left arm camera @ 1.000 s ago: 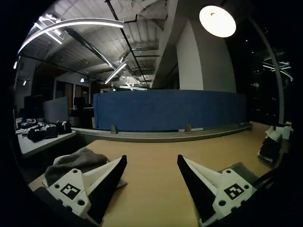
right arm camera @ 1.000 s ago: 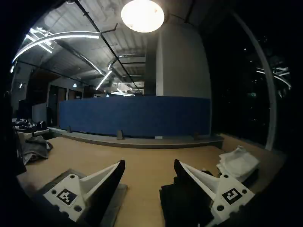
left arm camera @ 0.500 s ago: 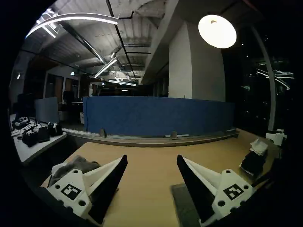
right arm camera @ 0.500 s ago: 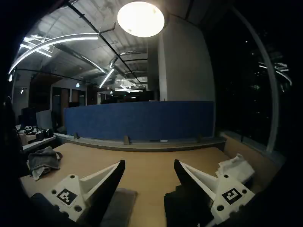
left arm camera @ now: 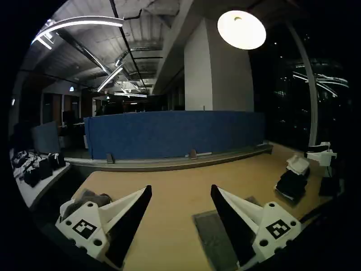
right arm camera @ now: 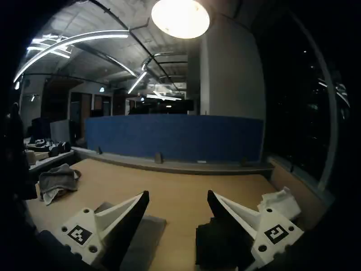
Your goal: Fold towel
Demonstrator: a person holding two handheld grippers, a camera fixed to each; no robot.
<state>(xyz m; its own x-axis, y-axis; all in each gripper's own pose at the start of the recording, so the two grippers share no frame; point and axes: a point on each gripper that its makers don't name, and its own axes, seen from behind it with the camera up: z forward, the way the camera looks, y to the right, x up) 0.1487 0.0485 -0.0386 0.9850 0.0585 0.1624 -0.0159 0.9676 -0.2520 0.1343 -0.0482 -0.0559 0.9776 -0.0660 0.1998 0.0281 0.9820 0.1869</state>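
Fingers of my left gripper [left arm camera: 180, 212] stand spread wide above the wooden table [left arm camera: 180, 180], pinching nothing. In the left gripper view, reading from the left, a crumpled grey towel [left arm camera: 85, 198] sits behind the left finger. A flat grey towel [left arm camera: 207, 230] lies on the table beside the right finger, and a stack of dark and white cloths [left arm camera: 293, 178] rests far right. My right gripper [right arm camera: 178, 214] is spread likewise and empty. In the right gripper view, the crumpled grey towel is far left, and the flat grey towel lies by the left finger. A dark folded cloth [right arm camera: 216, 239] lies by the right finger, with a white cloth [right arm camera: 282, 203] beyond. A blue partition [right arm camera: 176, 135] lines the table's far edge.
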